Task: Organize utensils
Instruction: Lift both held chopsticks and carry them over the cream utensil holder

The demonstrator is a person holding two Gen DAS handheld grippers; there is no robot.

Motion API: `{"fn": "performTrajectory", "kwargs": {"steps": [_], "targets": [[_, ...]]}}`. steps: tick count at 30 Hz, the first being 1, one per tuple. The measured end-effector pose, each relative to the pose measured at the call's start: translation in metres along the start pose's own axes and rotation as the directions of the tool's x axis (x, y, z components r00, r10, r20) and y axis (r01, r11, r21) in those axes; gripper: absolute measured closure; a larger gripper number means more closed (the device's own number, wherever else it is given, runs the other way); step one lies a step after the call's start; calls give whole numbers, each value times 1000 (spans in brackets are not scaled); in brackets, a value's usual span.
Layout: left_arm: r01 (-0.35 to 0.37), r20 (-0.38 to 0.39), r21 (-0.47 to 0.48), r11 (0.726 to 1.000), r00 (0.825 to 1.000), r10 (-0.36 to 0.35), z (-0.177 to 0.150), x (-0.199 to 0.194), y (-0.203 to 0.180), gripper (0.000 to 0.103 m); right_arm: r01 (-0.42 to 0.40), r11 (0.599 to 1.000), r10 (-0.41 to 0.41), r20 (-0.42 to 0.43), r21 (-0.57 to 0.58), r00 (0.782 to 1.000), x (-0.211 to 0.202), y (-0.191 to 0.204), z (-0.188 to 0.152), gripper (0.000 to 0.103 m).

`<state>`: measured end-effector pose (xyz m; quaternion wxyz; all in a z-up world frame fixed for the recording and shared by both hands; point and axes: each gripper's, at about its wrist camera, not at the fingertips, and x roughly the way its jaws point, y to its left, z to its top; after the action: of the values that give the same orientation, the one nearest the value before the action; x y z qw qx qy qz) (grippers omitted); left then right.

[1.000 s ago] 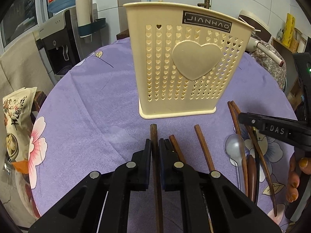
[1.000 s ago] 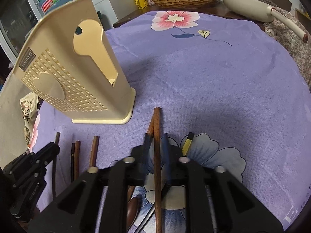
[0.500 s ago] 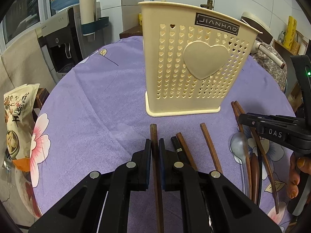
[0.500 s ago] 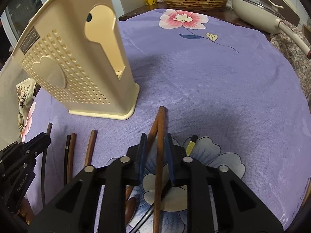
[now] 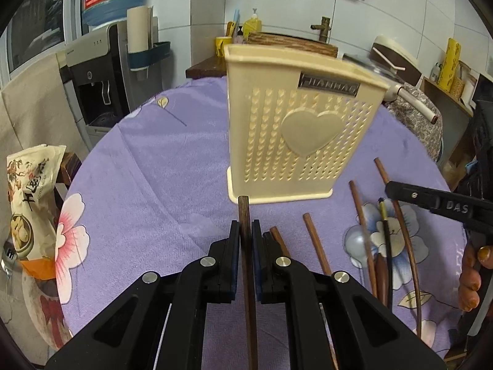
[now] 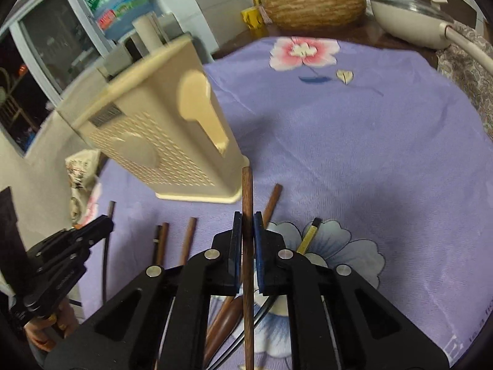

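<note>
A cream perforated utensil holder [image 5: 295, 141] [image 6: 160, 141] with a heart on its side stands on the purple floral tablecloth [image 5: 160, 178]. My left gripper [image 5: 245, 231] is shut on a dark brown chopstick [image 5: 244, 212] that points at the holder's base. My right gripper [image 6: 247, 225] has its jaws closing tight on another brown chopstick [image 6: 247, 191], with the pads pressing its sides. Each gripper shows from the side in the other's view, the right gripper [image 5: 389, 188] at right and the left gripper [image 6: 106, 223] at left. Loose brown chopsticks [image 5: 314, 240] and a black chopstick [image 5: 386, 240] lie on the cloth between them.
A printed snack bag [image 5: 30, 203] sits at the table's left edge, with a water dispenser [image 5: 92, 80] behind it. A woven basket [image 6: 314, 6] and a white pan [image 6: 409, 15] stand beyond the far edge. A hand [image 5: 471, 277] holds the right gripper.
The right jaws closed onto the brown chopstick. Both grippers then rose, lifting their chopsticks' tips off the cloth, and the holder now looks lower and farther away.
</note>
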<state>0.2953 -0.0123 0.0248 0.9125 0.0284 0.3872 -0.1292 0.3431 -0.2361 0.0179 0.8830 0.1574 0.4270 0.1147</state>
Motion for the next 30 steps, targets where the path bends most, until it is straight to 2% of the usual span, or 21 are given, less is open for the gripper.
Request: {"fn": "performTrajectory", "kwargs": {"steps": [5, 12, 21, 30], "targets": [[29, 73, 3, 1000, 997, -30, 12, -33, 1, 96, -46, 996, 54, 97, -82, 994, -56, 12, 4, 95], [18, 187, 36, 999, 982, -25, 27, -83, -3, 96, -86, 984, 117, 204, -153, 972, -126, 27, 11, 95], [1, 248, 49, 999, 969, -13, 45, -114, -3, 96, -67, 965, 130, 240, -254, 962, -150, 55, 18, 95], [21, 309, 70, 997, 950, -41, 88, -144, -4, 96, -78, 955, 157, 265, -285, 951, -161, 81, 57, 95]]}}
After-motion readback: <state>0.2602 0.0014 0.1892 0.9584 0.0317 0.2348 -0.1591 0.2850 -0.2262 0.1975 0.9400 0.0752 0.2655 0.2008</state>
